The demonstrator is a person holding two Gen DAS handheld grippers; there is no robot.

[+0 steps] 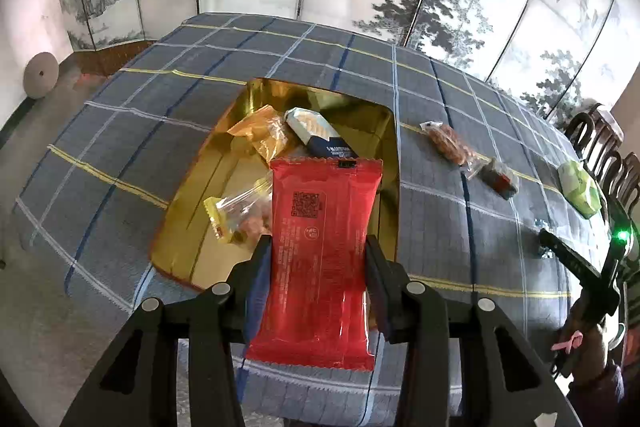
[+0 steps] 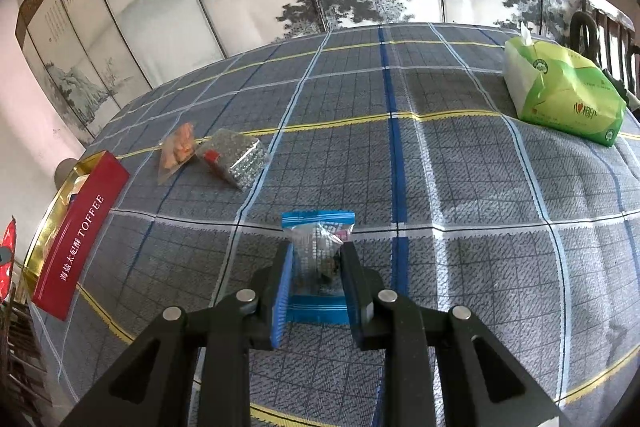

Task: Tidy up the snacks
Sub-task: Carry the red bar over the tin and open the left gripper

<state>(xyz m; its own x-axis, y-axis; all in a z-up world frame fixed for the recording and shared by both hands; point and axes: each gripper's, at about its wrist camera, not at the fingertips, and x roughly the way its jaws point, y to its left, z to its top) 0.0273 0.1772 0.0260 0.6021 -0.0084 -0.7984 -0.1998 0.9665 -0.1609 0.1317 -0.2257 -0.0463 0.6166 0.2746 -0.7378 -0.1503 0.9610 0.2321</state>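
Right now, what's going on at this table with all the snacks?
A person is sorting snacks into a gold tin using two hand-held grippers. The left gripper is clamped on a red packet over the tin's near edge, where several snacks already lie. The right gripper is shut on a blue-edged packet resting on the checked tablecloth. Two more snacks wait nearby.
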